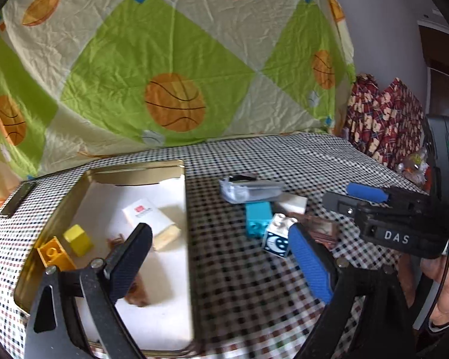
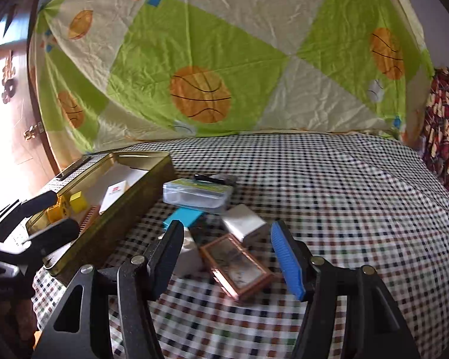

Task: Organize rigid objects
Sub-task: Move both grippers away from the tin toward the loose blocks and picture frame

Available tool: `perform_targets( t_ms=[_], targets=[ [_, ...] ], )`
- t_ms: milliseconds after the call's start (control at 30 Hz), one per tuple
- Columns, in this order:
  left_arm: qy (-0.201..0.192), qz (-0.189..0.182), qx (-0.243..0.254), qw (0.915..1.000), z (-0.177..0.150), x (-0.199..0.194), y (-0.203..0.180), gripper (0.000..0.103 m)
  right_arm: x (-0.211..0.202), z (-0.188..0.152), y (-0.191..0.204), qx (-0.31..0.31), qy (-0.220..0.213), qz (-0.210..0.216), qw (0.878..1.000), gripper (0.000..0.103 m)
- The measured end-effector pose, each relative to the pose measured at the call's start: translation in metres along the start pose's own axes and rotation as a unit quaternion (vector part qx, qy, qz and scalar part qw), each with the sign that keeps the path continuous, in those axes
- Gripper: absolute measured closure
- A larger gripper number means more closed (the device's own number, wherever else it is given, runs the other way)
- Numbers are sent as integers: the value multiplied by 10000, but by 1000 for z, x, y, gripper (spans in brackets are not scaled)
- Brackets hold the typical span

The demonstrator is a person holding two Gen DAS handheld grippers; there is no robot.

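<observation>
A gold tin [image 1: 140,172] [image 2: 116,227] lies on the checked table at the left, holding a white card box [image 1: 149,218], a yellow cube [image 1: 77,239], an orange brick [image 1: 55,252] and a brown piece. To its right lie a clear plastic case [image 1: 250,190] [image 2: 196,194], a teal brick [image 1: 257,218] [image 2: 182,217], a white moon cube [image 1: 277,236], a white block [image 2: 244,220] and a brown framed box [image 2: 239,264]. My left gripper [image 1: 221,260] is open over the tin's right edge. My right gripper [image 2: 227,254] is open around the brown box.
A basketball-print sheet [image 1: 176,68] hangs behind the table. Red patterned cloth [image 1: 383,119] is piled at the far right. A dark flat bar [image 1: 18,199] lies beyond the tin's left corner. A door [image 2: 12,95] is at the far left.
</observation>
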State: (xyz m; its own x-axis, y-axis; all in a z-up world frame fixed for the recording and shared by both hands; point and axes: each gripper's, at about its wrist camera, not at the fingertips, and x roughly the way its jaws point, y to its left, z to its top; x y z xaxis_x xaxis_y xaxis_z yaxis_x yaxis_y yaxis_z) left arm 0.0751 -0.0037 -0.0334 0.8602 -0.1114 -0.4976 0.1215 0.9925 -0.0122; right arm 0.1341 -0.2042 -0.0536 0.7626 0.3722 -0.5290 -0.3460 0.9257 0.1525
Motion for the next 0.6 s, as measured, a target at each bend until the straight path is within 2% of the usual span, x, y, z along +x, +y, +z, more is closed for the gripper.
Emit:
perform_targets(
  t_ms=[67,233,367,500,600],
  targets=[
    [128,-121,95,9998,-1,10,-17,9,1,-3,-7,42,93,-28,9999,40],
    [486,-117,204,9985,-2,36,-38,13,14,-8,-9,-132,439,-47,9989,40],
    [620,20,190,9979,-4,44,-36,13,25,-9,-8,-252,686,111,9973,40],
    [855,-68,66,9963,-9,50,-26,11,36,-8,-2,-395,912,298,9946,40],
    [874,-157,181,9959,-11,48,-26,11,46,-9,1,-445,1172,397,9913,40]
  ],
)
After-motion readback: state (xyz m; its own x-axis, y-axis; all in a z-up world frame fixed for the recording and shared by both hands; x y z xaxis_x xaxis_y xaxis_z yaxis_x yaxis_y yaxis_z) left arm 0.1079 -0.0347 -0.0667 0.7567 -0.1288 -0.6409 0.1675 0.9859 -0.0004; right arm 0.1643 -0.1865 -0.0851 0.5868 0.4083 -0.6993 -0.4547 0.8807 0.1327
